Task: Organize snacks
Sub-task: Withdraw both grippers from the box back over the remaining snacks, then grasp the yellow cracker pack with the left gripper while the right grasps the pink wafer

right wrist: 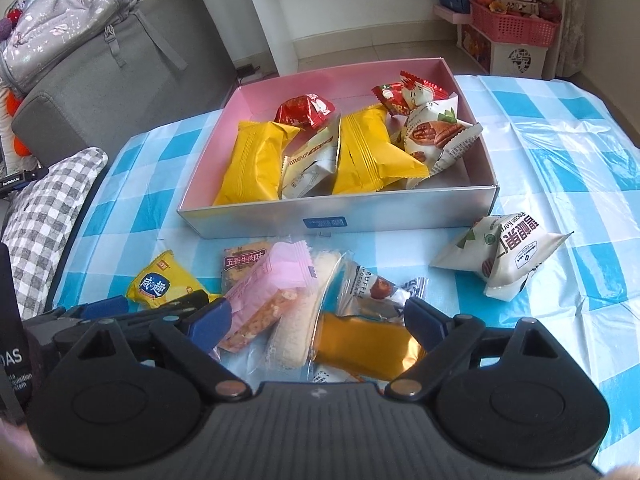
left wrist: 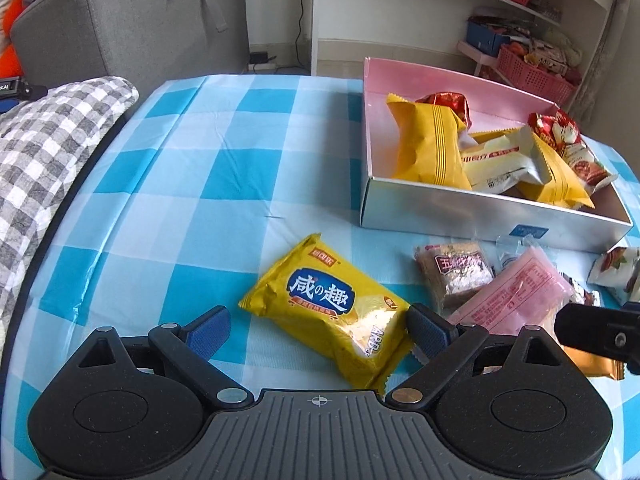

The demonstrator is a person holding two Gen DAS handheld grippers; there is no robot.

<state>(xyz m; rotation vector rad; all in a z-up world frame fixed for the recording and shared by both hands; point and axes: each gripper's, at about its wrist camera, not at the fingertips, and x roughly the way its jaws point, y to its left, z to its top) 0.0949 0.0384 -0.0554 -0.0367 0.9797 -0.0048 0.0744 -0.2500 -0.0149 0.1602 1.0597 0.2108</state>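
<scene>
Both grippers are spread wide, holding nothing. The left gripper [left wrist: 318, 330] straddles the yellow packet [left wrist: 326, 316] near the table's front edge, apparently to lift it into the box [right wrist: 340, 212], where 6 or so snacks already lie.

The right gripper [right wrist: 318, 322] hovers over the loose pile [right wrist: 320, 320] just before the box.

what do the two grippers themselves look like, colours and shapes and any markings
Both the left gripper and the right gripper are matte black, with two round housings, a ribbed grey centre plate bearing a small crosshair mark, silver pivot pins and blue textured fingertips. No cables or sleeves show.
</scene>
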